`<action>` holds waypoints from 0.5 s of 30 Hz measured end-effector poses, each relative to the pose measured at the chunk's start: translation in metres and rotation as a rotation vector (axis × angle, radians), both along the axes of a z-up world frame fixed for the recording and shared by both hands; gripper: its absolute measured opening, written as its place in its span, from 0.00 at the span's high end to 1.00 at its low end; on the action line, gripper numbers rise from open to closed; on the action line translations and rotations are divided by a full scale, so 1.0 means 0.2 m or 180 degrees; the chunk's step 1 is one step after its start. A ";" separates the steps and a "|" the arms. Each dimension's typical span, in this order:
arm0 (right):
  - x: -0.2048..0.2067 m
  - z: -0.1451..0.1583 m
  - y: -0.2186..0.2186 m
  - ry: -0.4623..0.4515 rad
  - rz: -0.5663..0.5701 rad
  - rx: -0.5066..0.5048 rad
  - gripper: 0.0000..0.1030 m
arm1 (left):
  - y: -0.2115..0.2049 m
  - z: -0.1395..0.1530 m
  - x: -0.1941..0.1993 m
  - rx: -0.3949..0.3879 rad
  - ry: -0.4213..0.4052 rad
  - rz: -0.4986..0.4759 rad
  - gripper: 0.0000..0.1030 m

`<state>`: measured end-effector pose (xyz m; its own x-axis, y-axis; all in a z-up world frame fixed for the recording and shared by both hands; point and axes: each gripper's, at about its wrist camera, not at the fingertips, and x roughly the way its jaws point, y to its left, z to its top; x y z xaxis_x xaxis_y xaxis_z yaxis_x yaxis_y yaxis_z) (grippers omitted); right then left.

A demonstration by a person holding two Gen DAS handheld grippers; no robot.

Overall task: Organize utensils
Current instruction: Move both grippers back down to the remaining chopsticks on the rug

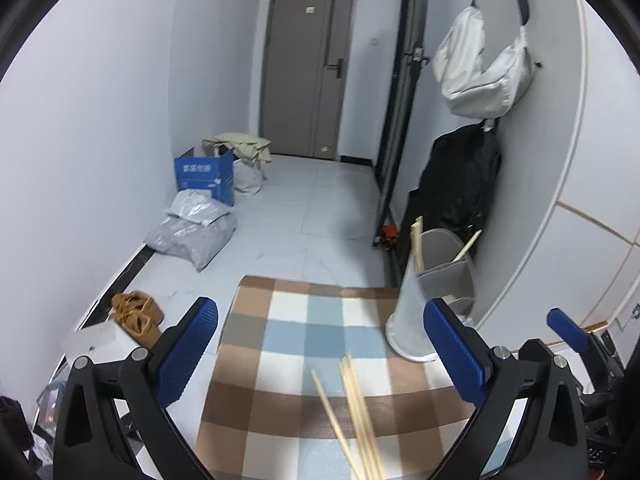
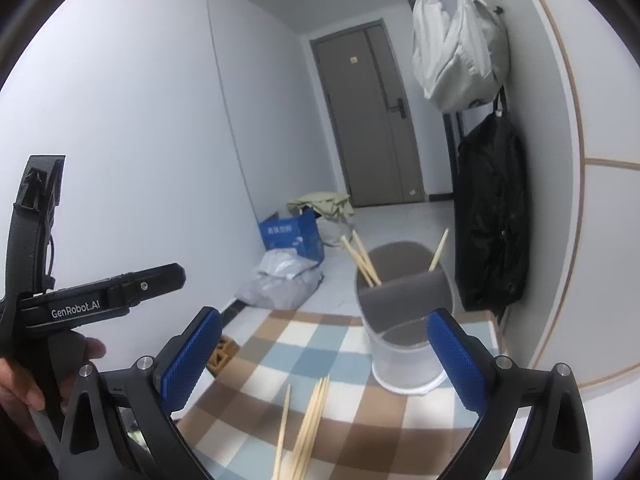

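Several wooden chopsticks (image 1: pixel 358 408) lie loose on a checked cloth (image 1: pixel 304 340); they also show in the right wrist view (image 2: pixel 310 428). A translucent holder (image 1: pixel 434 300) with a grey divider stands at the cloth's far right, with a few chopsticks (image 1: pixel 418 246) in it. It also shows in the right wrist view (image 2: pixel 404 316), with its chopsticks (image 2: pixel 362 260) upright inside. My left gripper (image 1: pixel 320 350) is open and empty above the loose chopsticks. My right gripper (image 2: pixel 324 354) is open and empty, its blue pads either side of the holder's base.
The right gripper's blue finger (image 1: pixel 566 330) shows at the left view's right edge. The left gripper's body (image 2: pixel 100 300) and a hand are at the right view's left. A black bag (image 1: pixel 460 184) and white bag (image 1: pixel 480 68) hang on the right wall. Brown slippers (image 1: pixel 138 316) lie on the floor.
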<state>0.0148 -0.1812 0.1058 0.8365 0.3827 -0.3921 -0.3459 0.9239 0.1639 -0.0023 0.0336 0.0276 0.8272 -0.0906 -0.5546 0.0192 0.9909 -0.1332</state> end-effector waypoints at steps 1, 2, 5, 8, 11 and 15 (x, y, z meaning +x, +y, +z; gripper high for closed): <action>0.00 -0.02 0.01 0.0015 0.0003 -0.0020 0.00 | 0.01 -0.02 0.00 -0.0009 0.0007 0.0015 0.03; 0.01 -0.04 0.02 0.0022 0.0003 -0.0029 0.00 | 0.02 -0.05 0.00 -0.0023 0.0020 0.0014 0.03; 0.01 -0.10 0.03 0.0051 -0.0017 -0.0064 0.00 | 0.04 -0.11 0.01 -0.0034 0.0069 0.0041 0.03; 0.01 -0.17 0.03 0.0111 -0.0079 -0.0104 0.00 | 0.06 -0.19 0.05 -0.0046 0.0201 0.0040 0.03; 0.03 -0.21 0.04 0.0199 -0.0105 -0.0097 0.00 | 0.08 -0.25 0.08 -0.0075 0.0325 0.0050 0.03; 0.05 -0.25 0.07 0.0222 -0.0138 -0.0261 0.00 | 0.10 -0.34 0.13 -0.0094 0.0565 0.0005 0.03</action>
